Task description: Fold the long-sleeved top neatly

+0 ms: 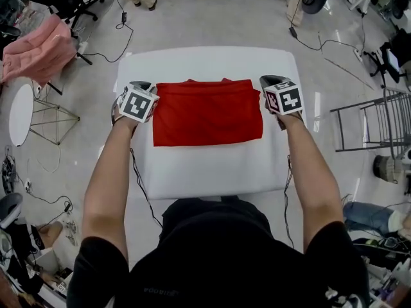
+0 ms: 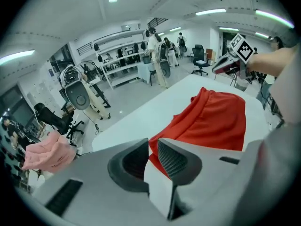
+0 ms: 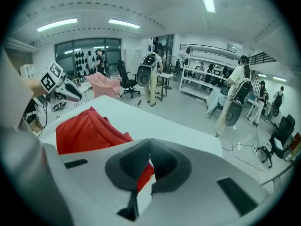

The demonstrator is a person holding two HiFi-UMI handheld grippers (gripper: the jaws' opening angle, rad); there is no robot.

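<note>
The red long-sleeved top (image 1: 207,112) lies folded into a flat rectangle on the white table (image 1: 212,165). My left gripper (image 1: 142,86) hovers just off its left edge. In the left gripper view (image 2: 153,147) the jaws stand slightly apart, open, and the red cloth (image 2: 216,119) shows beyond the gap without being pinched. At the top's right edge is my right gripper (image 1: 273,81). Its tips meet, shut, in the right gripper view (image 3: 150,142), and the red fabric (image 3: 87,131) lies on the table below them. I see no cloth lifted by either gripper.
A pink garment (image 1: 38,47) is draped over a stand at the far left, by a round white side table (image 1: 20,114). A metal rack (image 1: 379,124) stands to the right. Cables run over the floor. Bare white table lies in front of the top.
</note>
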